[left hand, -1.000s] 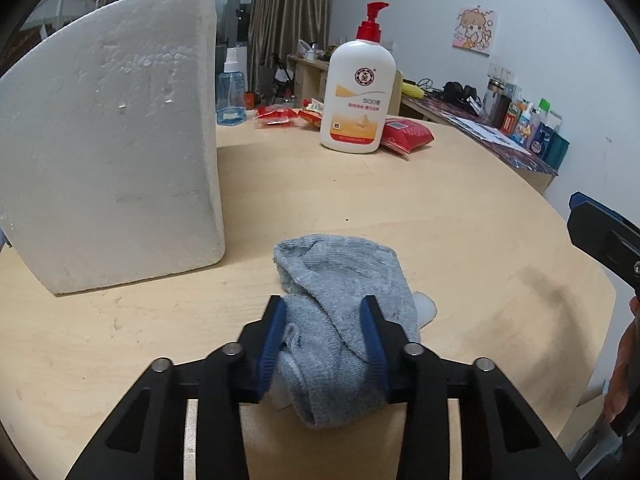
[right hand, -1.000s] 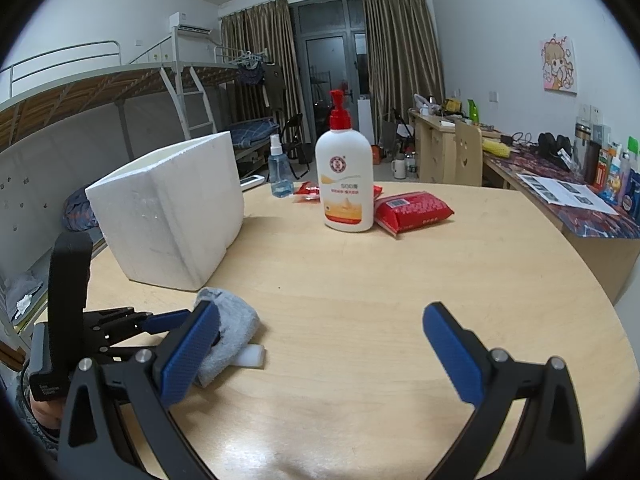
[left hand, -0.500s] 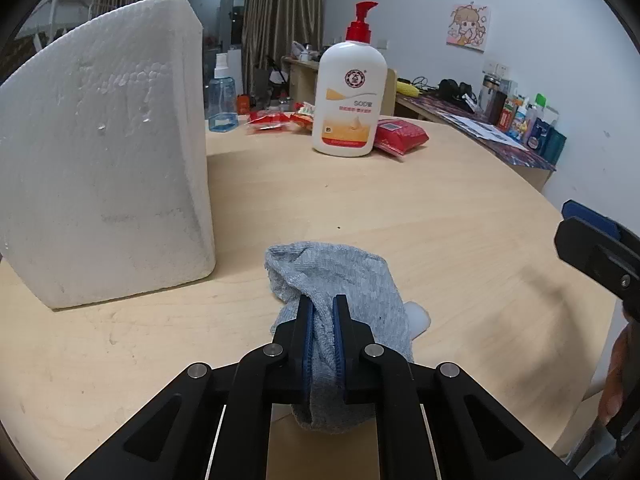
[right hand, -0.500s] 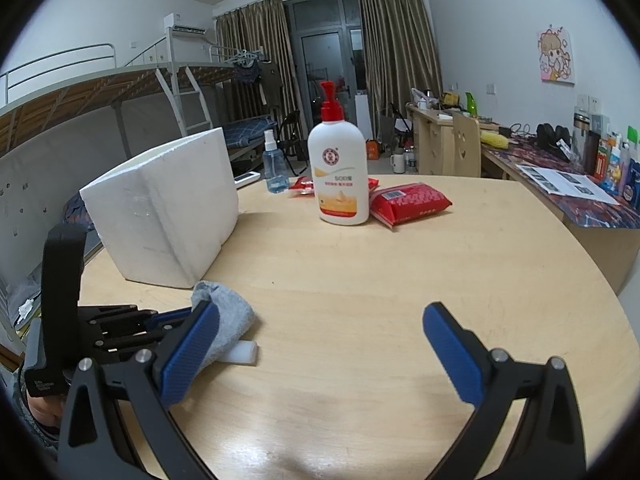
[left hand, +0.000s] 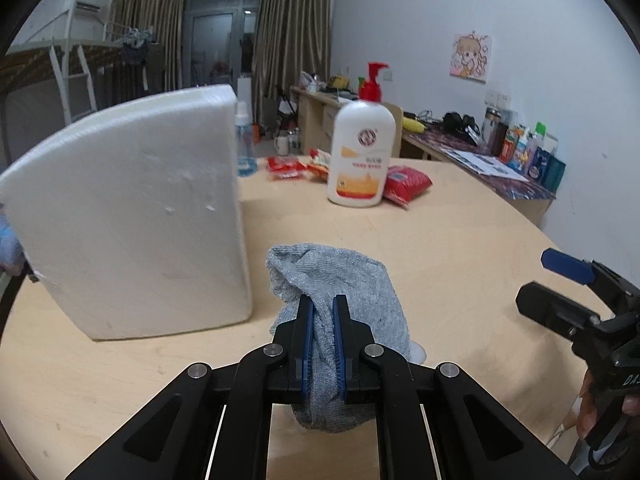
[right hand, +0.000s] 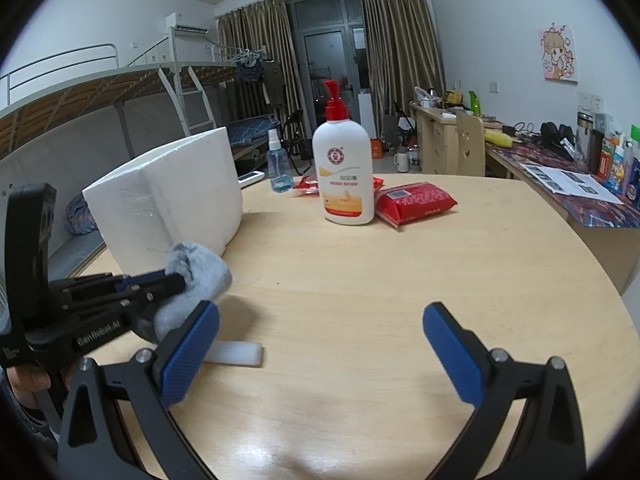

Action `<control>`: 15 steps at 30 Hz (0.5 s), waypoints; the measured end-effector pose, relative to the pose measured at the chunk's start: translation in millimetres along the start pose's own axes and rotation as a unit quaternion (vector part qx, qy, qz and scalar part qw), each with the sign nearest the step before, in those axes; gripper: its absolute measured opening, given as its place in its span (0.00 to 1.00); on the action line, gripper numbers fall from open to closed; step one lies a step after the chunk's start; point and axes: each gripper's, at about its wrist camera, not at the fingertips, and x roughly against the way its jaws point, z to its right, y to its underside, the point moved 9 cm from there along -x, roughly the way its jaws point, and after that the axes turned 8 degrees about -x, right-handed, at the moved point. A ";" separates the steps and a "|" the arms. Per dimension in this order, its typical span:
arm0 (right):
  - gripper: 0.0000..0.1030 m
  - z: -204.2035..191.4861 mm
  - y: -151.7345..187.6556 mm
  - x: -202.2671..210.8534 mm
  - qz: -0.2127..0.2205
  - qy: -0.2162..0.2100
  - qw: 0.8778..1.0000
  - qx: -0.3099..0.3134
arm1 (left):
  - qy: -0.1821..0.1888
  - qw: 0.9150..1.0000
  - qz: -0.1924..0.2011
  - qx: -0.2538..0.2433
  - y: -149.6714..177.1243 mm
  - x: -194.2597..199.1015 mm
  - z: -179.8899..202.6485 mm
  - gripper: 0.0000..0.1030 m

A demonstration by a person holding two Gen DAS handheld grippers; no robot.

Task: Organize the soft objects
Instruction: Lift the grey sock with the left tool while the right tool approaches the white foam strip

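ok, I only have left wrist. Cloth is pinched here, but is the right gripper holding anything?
Observer: No. The right gripper is wide open and empty, its fingers over bare table.
Operator: What's the white bit poking out under the cloth?
Observer: A flat white strip lying on the table, below the grey cloth that the left gripper pinches.
Operator: Is the strip in the right gripper's reach?
Observer: Likely. One end is hidden behind that gripper's left finger, and the rest shows just inside the gap.
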 end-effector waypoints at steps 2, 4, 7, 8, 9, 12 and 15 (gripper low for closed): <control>1.00 -4.1 -0.4 0.2 0.000 -0.002 1.000 0.003 | -0.004 1.000 0.006 0.003 -2.0 6.1 -4.8 0.10; 1.00 -7.4 -0.7 0.0 0.000 -0.005 1.000 0.006 | -0.008 1.000 0.011 0.003 -4.0 11.4 -8.3 0.10; 1.00 -13.6 0.1 -2.6 -0.006 -0.011 1.000 0.012 | -0.013 1.000 0.017 0.005 -5.4 17.5 -12.4 0.10; 1.00 -16.1 0.7 -4.0 -0.008 -0.012 1.000 0.014 | -0.015 1.000 0.018 0.005 -5.4 19.3 -14.5 0.10; 1.00 -18.2 1.1 -4.8 -0.009 -0.015 1.000 0.015 | -0.016 1.000 0.019 0.007 -5.0 20.7 -16.2 0.10; 1.00 -25.5 3.8 -11.1 -0.021 -0.028 0.999 0.020 | -0.023 0.999 0.021 0.012 -3.8 24.3 -23.7 0.10; 1.00 -32.3 5.2 -16.9 -0.030 -0.041 0.998 0.025 | -0.031 0.999 0.022 0.017 -1.5 27.7 -29.7 0.10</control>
